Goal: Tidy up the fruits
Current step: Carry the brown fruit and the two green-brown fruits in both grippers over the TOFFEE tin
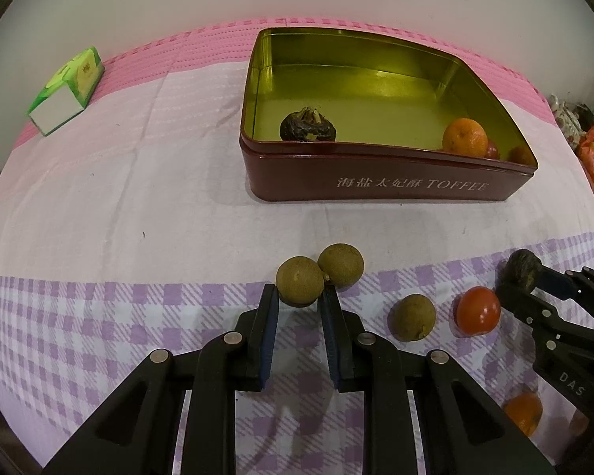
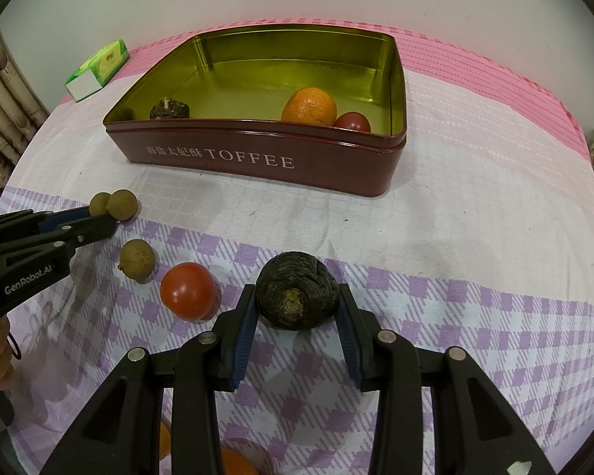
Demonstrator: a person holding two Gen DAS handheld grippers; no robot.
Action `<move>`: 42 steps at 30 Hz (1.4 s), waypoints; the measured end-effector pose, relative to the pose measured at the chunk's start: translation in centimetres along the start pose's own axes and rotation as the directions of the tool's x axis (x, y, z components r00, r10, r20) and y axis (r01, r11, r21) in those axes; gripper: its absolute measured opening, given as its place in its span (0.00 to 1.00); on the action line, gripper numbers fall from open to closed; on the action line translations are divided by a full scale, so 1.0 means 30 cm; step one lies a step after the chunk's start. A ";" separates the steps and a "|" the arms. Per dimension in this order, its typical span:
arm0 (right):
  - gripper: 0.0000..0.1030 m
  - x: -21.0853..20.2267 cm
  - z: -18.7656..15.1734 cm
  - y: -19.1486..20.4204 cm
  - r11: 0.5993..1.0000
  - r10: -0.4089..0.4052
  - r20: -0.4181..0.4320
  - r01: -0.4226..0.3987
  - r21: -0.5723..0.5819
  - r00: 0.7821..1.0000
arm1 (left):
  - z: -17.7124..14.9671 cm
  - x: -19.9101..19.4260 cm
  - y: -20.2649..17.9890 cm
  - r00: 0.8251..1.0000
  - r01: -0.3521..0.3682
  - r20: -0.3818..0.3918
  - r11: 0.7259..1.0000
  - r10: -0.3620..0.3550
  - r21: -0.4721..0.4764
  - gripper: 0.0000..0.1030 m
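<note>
Brown longan (image 1: 299, 282) sits clamped in your left gripper (image 1: 300, 304), dark wrinkled fruit (image 2: 296, 291) in your right gripper (image 2: 296, 308), both in front of the toffee tin (image 2: 257, 158). Risk: the neighbouring longan (image 1: 341, 265) touches yours; lifting could roll it away.

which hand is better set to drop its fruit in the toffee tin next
Right, by a small margin. The right tool grips the dark wrinkled fruit squarely, facing the toffee tin. The left tool only pinches a longan at its fingertips, touching a second longan.
</note>
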State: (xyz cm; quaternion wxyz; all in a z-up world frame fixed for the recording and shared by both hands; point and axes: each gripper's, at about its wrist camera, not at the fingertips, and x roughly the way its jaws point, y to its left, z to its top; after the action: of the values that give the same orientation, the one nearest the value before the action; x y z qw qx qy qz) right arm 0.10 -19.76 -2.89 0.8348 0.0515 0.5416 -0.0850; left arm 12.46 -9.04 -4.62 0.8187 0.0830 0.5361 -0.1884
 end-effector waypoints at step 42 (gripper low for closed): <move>0.35 -0.065 0.023 0.007 1.000 0.005 0.017 -0.006 0.000 1.000 | 0.017 -0.063 -0.019 0.999 0.033 0.042 0.999 -0.034 0.012 0.22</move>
State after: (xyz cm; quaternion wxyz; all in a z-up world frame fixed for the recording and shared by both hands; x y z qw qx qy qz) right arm -0.03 -19.52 -0.85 0.8397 0.0523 0.5341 -0.0832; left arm 12.00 -9.30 -2.67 0.8261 0.0745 0.5189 -0.2067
